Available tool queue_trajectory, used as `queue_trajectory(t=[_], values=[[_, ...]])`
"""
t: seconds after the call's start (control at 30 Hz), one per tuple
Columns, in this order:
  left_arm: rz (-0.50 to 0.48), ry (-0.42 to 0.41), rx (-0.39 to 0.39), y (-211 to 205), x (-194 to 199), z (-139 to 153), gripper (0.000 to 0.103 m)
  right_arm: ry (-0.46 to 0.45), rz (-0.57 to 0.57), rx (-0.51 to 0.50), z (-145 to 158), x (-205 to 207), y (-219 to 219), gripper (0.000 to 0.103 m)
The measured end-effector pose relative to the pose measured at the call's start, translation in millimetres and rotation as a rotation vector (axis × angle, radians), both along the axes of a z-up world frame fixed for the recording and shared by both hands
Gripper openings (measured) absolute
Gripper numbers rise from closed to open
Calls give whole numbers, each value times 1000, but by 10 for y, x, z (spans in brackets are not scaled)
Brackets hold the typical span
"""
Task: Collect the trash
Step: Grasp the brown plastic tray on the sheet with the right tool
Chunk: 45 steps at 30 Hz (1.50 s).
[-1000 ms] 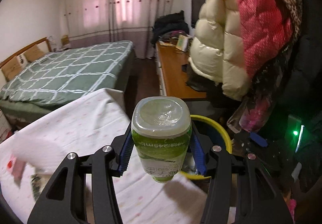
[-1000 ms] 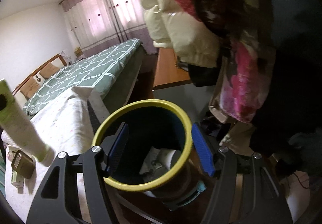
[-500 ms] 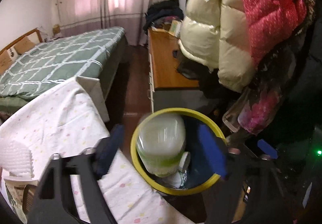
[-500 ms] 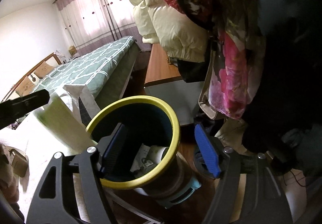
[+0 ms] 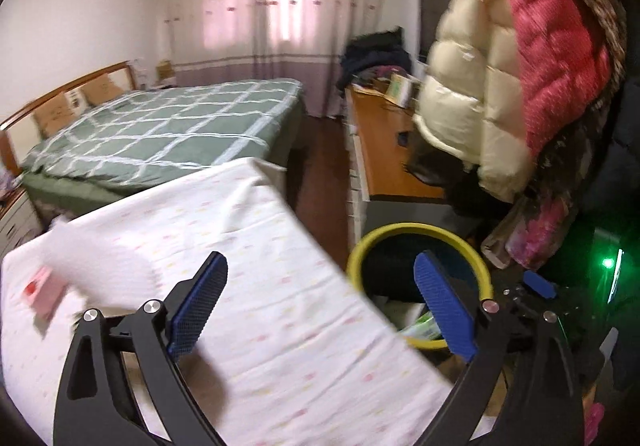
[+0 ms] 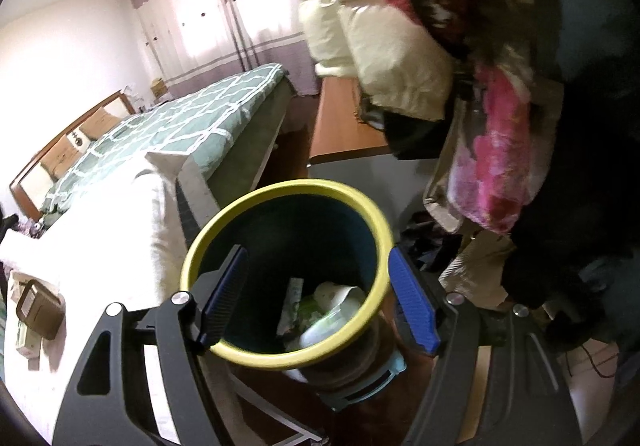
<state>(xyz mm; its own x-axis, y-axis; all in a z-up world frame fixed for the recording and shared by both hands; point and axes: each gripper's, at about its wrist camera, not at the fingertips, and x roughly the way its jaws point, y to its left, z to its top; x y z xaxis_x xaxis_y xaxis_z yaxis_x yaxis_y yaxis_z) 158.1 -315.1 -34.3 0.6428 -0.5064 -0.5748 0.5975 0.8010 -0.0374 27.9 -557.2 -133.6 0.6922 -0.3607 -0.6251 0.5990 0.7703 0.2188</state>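
Bin (image 5: 400, 230) with a yellow rim, down on the floor, just past the right edge of the table (image 5: 260, 286). Dark inside. Bottle (image 6: 324, 320) lying in there on its side, green and white, near the bottom. Also seen from the left view as a bit of green (image 5: 424, 326) low inside the rim. Flat wrapper (image 6: 292, 302) standing beside it, touching it.

Left gripper (image 5: 320, 258) up over the table's right edge, pointing down and forward. Jaws just been opening, now spread wide. Nothing between the blue pads (image 5: 196, 306), only white cloth with small dots far below. Right pad in front of the bin's rim.

Right gripper (image 6: 317, 250) right above the bin (image 6: 288, 189), pointing down into it. Jaws spread too, opened a little more just now, not pinching anything. Left pad (image 6: 224, 294) over the inside of the bin, right pad over the outside of the rim. Cannot tell if touching the rim.

Small brown box (image 6: 38, 306) near the table's left edge, well apart from the bin. Blurry white and pink things (image 5: 48, 286) on the cloth there as well.

Green bed (image 5: 168, 125) with white lines behind the table. Puffy coats (image 5: 480, 105), cream and pink, hanging above the bin.
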Motion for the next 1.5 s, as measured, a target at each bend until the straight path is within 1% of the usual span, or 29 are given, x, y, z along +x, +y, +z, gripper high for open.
queue_trajectory(t=[0.13,0.27,0.33,0.37,0.43,0.53,0.6,0.7,0.83,0.97,1.03,1.1,1.23,1.37,1.5], values=[[119,-26,-13,625,20,33,93,11,45,-13,8,119,185,69],[271,-40,-18,1352,70,14,93,21,113,-19,30,299,433,69],[364,-45,-13,1766,125,-18,93,22,154,-30,70,401,607,69],[393,-43,-13,1905,147,-36,93,21,173,-31,90,449,686,69],[476,-38,-15,2299,217,-99,93,21,218,-38,132,559,863,69],[576,-44,-9,2765,286,-219,93,17,281,-64,224,717,1160,69],[627,-46,-1,3003,346,-309,93,9,335,-64,285,832,1382,69],[692,-26,13,3318,433,-481,93,3,408,-77,364,976,1678,69],[740,-4,13,3525,465,-655,93,-4,517,-87,464,1182,2106,69],[762,9,3,3608,532,-780,93,-6,587,-104,524,1367,2434,69],[756,43,-16,3625,580,-838,93,0,596,-96,513,1429,2512,69],[757,56,-25,3613,612,-868,93,11,599,-78,467,1467,2544,69],[760,55,-32,3562,586,-866,93,40,603,-51,367,1501,2611,69],[763,40,-17,3525,565,-859,93,58,602,-52,321,1514,2657,69],[761,52,-30,3539,553,-858,93,88,574,-34,209,1480,2544,69]])
